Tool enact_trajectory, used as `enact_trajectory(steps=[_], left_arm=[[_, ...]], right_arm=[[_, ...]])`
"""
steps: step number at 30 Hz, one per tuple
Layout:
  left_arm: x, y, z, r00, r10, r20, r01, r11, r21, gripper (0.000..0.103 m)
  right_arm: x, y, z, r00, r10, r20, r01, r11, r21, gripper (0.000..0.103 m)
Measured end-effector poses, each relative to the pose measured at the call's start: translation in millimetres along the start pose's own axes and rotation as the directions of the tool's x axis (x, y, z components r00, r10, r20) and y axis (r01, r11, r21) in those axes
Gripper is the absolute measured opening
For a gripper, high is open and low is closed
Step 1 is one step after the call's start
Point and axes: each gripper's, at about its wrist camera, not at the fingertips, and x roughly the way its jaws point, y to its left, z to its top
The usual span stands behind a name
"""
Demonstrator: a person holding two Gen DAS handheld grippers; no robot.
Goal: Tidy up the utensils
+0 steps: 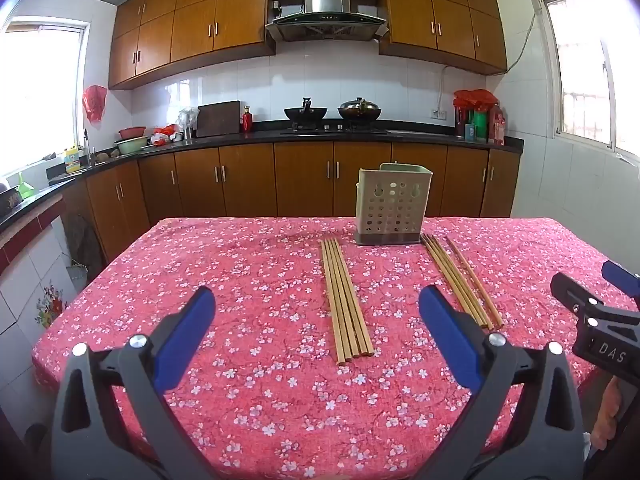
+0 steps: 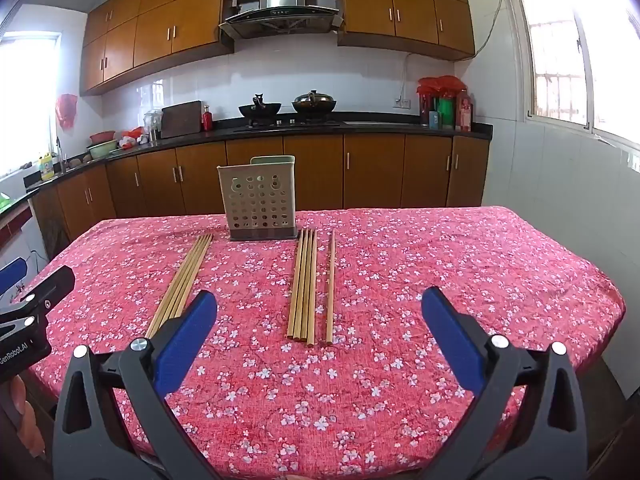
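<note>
A beige perforated utensil holder (image 1: 393, 210) (image 2: 261, 202) stands empty at the far side of the table. A left bundle of several wooden chopsticks (image 1: 346, 300) (image 2: 182, 284) lies flat in front of it. A right bundle (image 1: 456, 282) (image 2: 304, 284) lies beside it, with a single chopstick (image 1: 474, 282) (image 2: 330, 286) just to its right. My left gripper (image 1: 318, 308) is open and empty, above the table short of the left bundle. My right gripper (image 2: 320, 312) is open and empty, short of the right bundle; it also shows at the left wrist view's right edge (image 1: 592, 304).
The table wears a red floral cloth (image 1: 248, 280) (image 2: 460, 264). Behind it run brown cabinets and a black counter (image 1: 360, 136) with two woks, a cutting board and bottles. White tiled walls with windows stand at both sides.
</note>
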Motion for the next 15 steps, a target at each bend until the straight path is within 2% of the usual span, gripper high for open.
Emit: enact_trajectory(steps=[15], left_arm=[[0.1, -0.1, 0.0, 1.0, -0.001, -0.002, 0.001, 1.0, 0.001, 0.099]], right_arm=[[0.2, -0.1, -0.3, 1.0, -0.001, 0.001, 0.001, 1.0, -0.001, 0.101]])
